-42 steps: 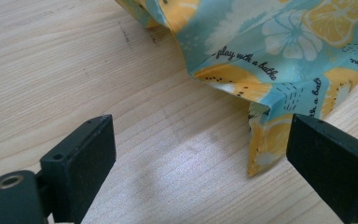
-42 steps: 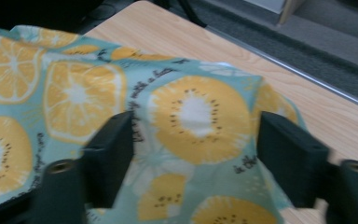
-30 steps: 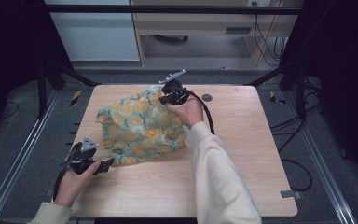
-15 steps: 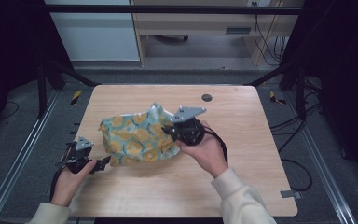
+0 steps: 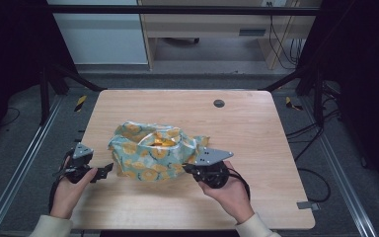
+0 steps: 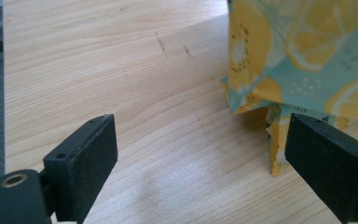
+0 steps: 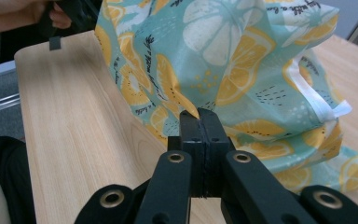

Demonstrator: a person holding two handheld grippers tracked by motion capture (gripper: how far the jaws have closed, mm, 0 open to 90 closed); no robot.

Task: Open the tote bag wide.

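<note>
Since the earlier frame the right gripper (image 5: 190,169) has pulled back from the table's middle toward the near edge, dragging the cloth (image 5: 150,150) with it into a taller, more bunched heap. The left gripper (image 5: 106,169) has stayed near the left edge. The cloth now sits left of the table's (image 5: 256,123) centre, between the two grippers. In the right gripper view the jaws of the right gripper (image 7: 199,116) are clamped tight on a fold of cloth (image 7: 242,60). In the left gripper view the left gripper (image 6: 200,154) is spread wide and empty, a corner of the cloth (image 6: 303,51) just beside one jaw, whether touching I cannot tell.
</note>
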